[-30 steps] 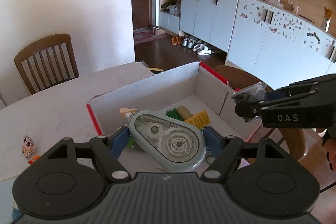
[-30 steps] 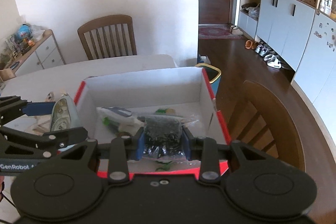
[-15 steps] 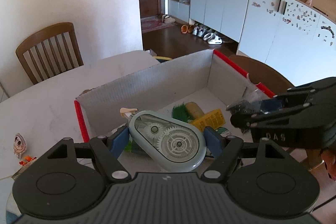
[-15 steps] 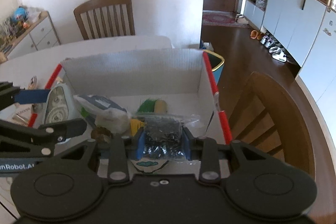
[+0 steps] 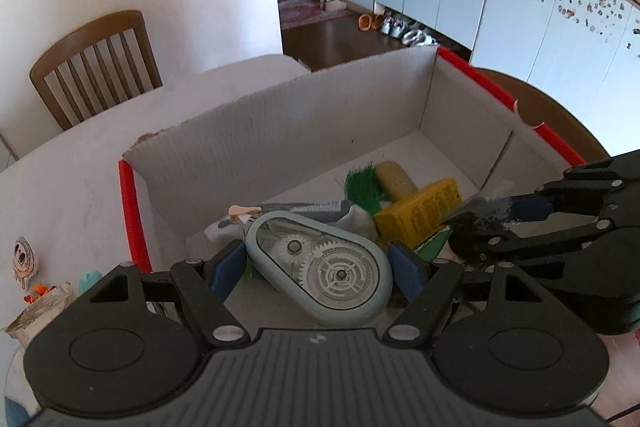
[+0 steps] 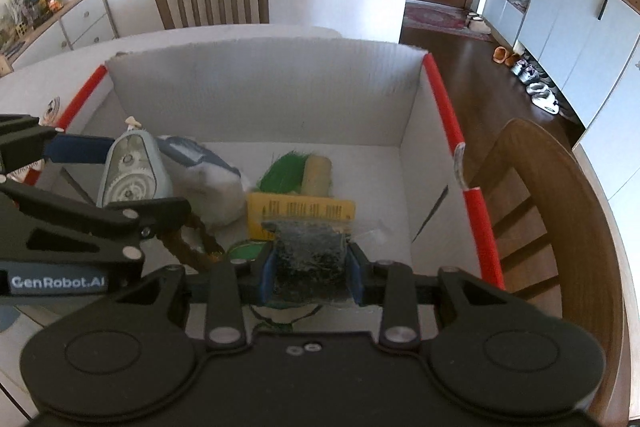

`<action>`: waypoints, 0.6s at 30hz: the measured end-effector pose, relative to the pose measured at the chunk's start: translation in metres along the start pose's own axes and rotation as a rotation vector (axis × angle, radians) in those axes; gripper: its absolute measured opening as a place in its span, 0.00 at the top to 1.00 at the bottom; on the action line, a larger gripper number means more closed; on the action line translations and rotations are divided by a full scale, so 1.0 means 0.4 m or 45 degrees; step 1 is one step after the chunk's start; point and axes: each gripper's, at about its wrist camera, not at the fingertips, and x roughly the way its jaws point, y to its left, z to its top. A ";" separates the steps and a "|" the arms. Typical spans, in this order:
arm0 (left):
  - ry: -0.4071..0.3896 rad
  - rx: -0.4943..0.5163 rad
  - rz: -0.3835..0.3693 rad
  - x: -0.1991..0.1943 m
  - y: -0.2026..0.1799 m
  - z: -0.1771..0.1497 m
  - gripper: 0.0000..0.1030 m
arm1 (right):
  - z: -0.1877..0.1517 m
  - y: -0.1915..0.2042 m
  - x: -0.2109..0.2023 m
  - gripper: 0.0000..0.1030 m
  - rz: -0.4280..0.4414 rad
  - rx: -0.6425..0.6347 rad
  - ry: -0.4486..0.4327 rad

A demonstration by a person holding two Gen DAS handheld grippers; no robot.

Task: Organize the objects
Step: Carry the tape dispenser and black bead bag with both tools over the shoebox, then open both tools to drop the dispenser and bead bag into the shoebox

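Over the open box (image 6: 256,95), both tongs hung side by side, left tongs (image 5: 318,263) gripping the gear case (image 5: 320,267) lengthwise and right tongs (image 6: 310,267) gripping the dark bag (image 6: 310,255), bare floor straight beneath.

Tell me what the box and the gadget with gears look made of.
Box: corrugated cardboard, matte white inside, fine ribbing and a torn top edge, red outer face. Gadget: likely hard plastic, smooth pale blue-grey shell with a clear window over white gears.
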 end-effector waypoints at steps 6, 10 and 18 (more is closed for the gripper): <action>0.044 -0.003 -0.001 0.019 0.002 -0.004 0.25 | -0.002 -0.005 0.002 0.67 0.004 -0.011 0.002; 0.072 -0.021 -0.011 0.024 0.007 0.001 0.25 | -0.002 -0.006 0.003 0.65 0.008 -0.013 0.006; 0.077 -0.069 -0.022 0.011 0.013 0.002 0.25 | -0.010 -0.006 -0.006 0.61 0.000 -0.033 0.001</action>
